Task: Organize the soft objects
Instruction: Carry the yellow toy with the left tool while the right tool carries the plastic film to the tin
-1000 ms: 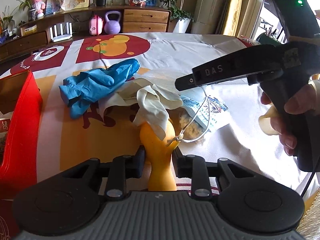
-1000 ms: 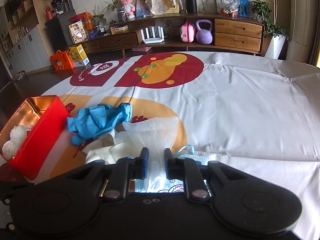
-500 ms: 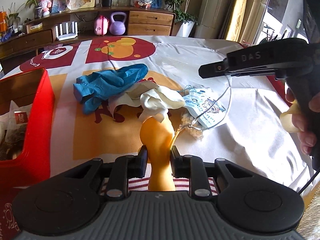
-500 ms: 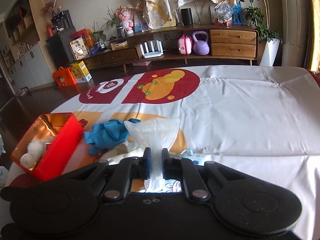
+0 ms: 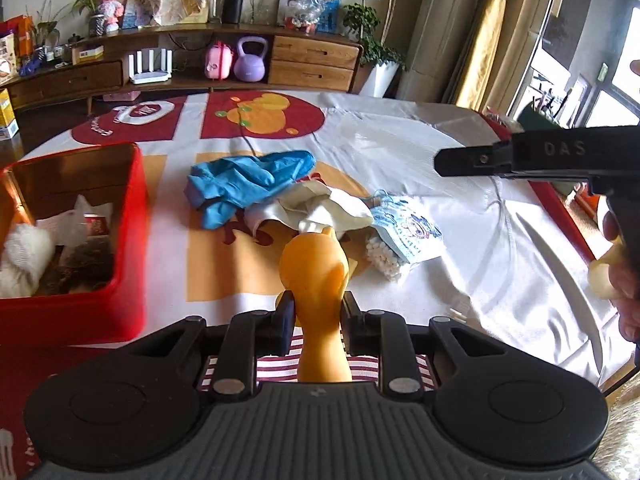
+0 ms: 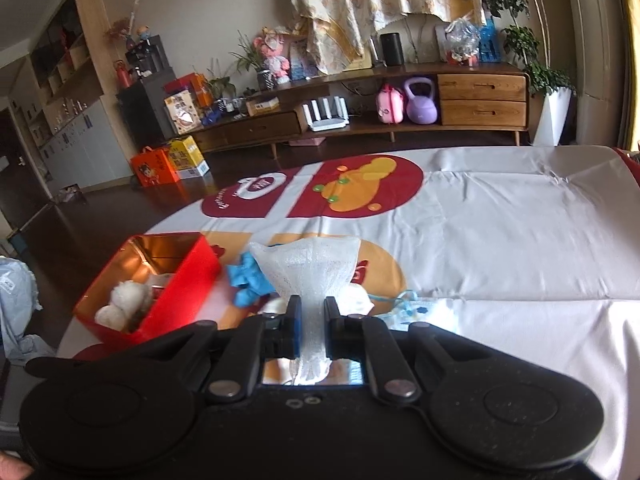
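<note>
My left gripper (image 5: 317, 312) is shut on an orange rubber glove (image 5: 316, 276), held above the table. In the right wrist view my right gripper (image 6: 311, 322) is shut on a clear, thin plastic glove (image 6: 310, 268) that fans out above its fingers. On the cloth lie a blue glove (image 5: 248, 182) (image 6: 248, 282), a cream glove (image 5: 320, 210), a printed face mask (image 5: 408, 228) and a small bag of cotton swabs (image 5: 384, 256). The red box (image 5: 80, 236) (image 6: 160, 280) at the left holds white fluffy balls and packets. The right gripper's body (image 5: 540, 156) reaches in from the right.
The table carries a white cloth (image 6: 500, 240) with red and orange prints. A person's hand (image 5: 624, 280) holds the right gripper's handle. A wooden sideboard (image 6: 460, 100) with a purple kettlebell stands beyond the table, and boxes sit on the floor at the left.
Both grippers have risen and drawn back with their gloves. The mask's strap no longer hangs from the left gripper. More of the red box has come into view.
</note>
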The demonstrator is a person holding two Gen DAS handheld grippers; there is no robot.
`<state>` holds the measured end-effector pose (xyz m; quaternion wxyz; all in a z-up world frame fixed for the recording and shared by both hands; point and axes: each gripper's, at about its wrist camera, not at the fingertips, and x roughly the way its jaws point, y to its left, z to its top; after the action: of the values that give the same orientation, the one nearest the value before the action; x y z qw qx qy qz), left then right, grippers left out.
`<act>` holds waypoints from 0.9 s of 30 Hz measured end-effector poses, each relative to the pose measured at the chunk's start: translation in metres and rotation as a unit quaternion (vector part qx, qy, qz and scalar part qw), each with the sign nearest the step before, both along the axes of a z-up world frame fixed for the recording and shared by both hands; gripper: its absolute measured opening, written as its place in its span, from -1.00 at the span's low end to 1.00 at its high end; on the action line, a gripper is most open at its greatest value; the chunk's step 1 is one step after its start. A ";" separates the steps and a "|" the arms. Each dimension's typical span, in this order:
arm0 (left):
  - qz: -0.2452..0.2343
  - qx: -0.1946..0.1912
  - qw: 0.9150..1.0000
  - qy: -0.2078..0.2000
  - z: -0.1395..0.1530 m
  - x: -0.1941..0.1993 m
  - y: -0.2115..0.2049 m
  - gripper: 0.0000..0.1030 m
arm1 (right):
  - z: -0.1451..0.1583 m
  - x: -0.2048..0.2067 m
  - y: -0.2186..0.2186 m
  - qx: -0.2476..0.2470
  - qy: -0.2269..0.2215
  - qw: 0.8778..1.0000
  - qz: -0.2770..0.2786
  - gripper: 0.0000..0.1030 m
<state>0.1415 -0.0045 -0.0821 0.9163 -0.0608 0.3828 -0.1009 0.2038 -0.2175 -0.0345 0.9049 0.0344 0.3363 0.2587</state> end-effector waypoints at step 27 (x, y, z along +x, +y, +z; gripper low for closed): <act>0.087 0.003 0.996 -0.015 0.051 -0.034 0.084 -0.55 | 0.031 -0.053 0.094 -0.001 -0.003 0.996 0.084 -0.79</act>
<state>0.1071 0.0794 -0.0307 0.9275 -0.0891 0.3625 -0.0207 0.1505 -0.1236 -0.0040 0.8810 0.0046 0.3353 0.3337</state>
